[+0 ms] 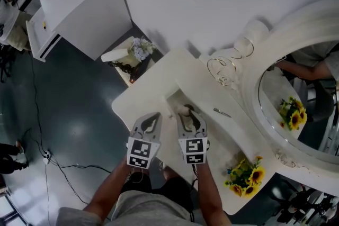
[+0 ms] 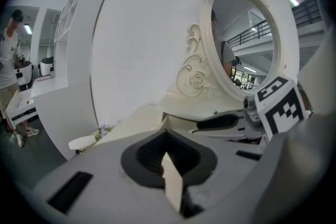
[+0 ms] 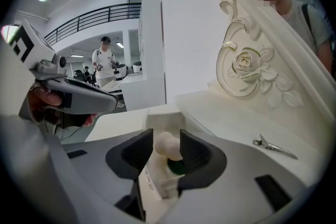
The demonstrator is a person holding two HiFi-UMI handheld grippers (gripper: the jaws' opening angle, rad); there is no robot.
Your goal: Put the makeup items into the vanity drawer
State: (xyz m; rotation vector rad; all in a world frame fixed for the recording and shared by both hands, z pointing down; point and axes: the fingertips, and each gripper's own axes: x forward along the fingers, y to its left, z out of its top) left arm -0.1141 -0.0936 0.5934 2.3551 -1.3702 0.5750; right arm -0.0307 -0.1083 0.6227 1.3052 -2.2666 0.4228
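Observation:
The white vanity's drawer [image 1: 172, 97] stands open in the tabletop. My right gripper [image 1: 189, 112] hangs over it, jaws apart around a cream round-headed makeup sponge [image 3: 165, 143] with a green part under it. The pads sit close to the sponge, with a slight gap on the left side. A white boxed item [image 3: 156, 182] lies just below in the drawer [image 3: 157, 113]. My left gripper [image 1: 151, 118] hovers beside the drawer's left edge, jaws together with nothing in them [image 2: 165, 157]. A metal hair clip [image 1: 222, 113] [image 3: 274, 147] rests on the vanity top to the right.
An oval mirror [image 1: 296, 98] in an ornate frame rises at the right. Sunflowers [image 1: 244, 173] sit on the vanity's near right corner, a wire ornament [image 1: 222, 69] at the back. A low side table with flowers [image 1: 132, 55] stands left. A person [image 3: 105, 63] stands far off.

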